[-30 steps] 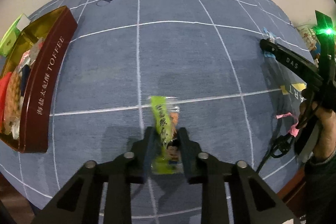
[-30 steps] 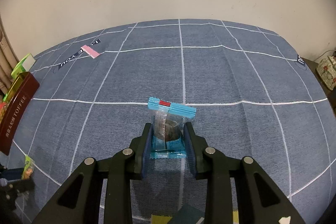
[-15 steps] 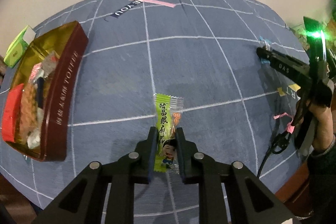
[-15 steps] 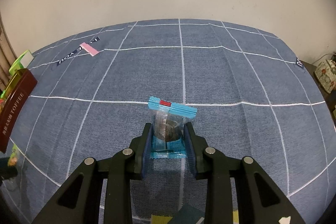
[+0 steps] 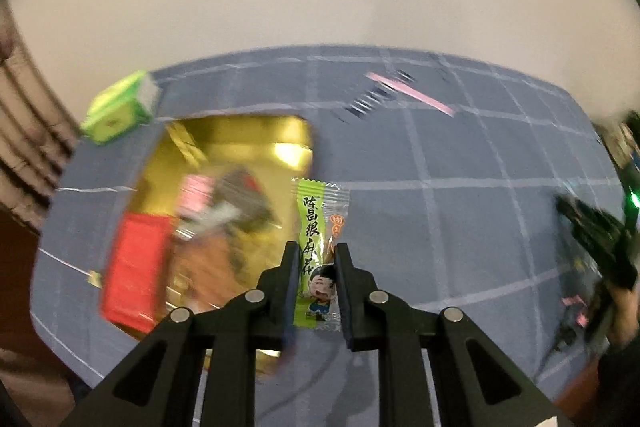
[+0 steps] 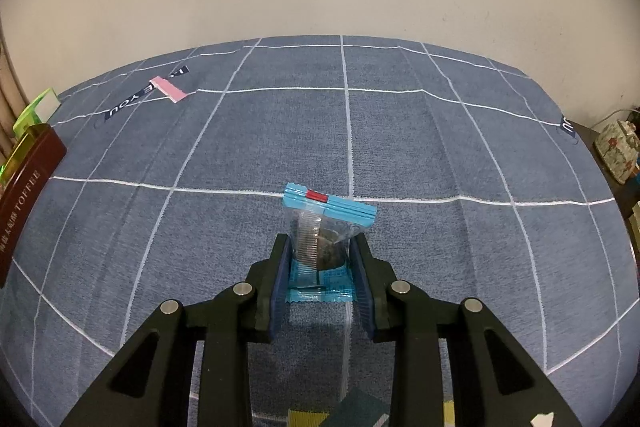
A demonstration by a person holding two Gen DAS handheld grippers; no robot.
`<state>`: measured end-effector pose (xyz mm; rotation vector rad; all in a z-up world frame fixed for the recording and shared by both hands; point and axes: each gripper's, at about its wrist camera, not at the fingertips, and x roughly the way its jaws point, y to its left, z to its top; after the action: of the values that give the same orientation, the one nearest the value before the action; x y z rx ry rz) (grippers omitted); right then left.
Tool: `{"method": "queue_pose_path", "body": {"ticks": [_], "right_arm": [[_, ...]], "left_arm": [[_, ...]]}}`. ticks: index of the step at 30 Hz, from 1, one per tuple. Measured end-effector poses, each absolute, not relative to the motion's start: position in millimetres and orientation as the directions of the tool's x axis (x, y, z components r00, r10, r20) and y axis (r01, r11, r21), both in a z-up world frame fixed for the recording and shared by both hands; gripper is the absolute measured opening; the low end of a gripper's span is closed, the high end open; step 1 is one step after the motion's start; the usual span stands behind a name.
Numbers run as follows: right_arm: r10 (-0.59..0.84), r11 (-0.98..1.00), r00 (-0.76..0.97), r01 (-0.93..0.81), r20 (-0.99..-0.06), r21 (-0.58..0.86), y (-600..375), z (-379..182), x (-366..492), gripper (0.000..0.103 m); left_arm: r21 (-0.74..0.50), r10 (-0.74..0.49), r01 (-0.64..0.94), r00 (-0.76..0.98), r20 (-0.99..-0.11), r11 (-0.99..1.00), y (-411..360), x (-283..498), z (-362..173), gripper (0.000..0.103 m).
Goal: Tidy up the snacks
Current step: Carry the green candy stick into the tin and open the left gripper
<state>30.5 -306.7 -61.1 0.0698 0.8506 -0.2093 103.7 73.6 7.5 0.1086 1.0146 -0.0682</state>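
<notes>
The toffee tin (image 6: 24,195) sits at the cloth's (image 6: 400,147) left edge, snacks (image 5: 208,227) inside. A small box (image 5: 120,111) lies behind it

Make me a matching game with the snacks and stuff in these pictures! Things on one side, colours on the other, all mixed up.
Things:
1. snack in the left gripper
2. snack in the right gripper
3. toffee tin
4. tape strip

Colours:
A. pink
B. green
C. dark red outside
D. blue and clear

Pairs: 1-B, 2-D, 3-C, 4-A
</notes>
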Motion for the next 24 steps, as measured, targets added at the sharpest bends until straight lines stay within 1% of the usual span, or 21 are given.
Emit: {"method": "queue_pose_path", "body": {"ticks": [5, 9, 13, 19, 24], "right_arm": [[-0.160, 0.977, 0.639, 0.214, -0.752, -0.026, -306, -61, 30, 0.029], [-0.162, 0.976, 0.639, 0.214, -0.752, -0.029, -306, -62, 30, 0.029], [-0.164, 0.976, 0.638, 0.215, -0.752, -0.030, -306, -62, 29, 0.029], [-0.167, 0.976, 0.637, 0.216, -0.752, -0.034, -306, -62, 29, 0.029], [-0.171, 0.976, 0.636, 0.216, -0.753, -0.038, -306, -62, 30, 0.029]], "left_arm": [[0.126, 0.092, 0.026, 0.539, -0.837, 0.992, 127, 140, 14, 0.018], [0.122, 0.091, 0.032, 0.491, -0.866, 0.992, 154, 163, 5, 0.018], [0.162, 0.132, 0.025, 0.466, -0.875, 0.987, 166, 179, -8, 0.018], [0.165, 0.135, 0.035, 0.431, -0.892, 0.986, 174, 196, -26, 0.018], [0.191, 0.158, 0.039, 0.418, -0.895, 0.981, 174, 206, -37, 0.018]]}}
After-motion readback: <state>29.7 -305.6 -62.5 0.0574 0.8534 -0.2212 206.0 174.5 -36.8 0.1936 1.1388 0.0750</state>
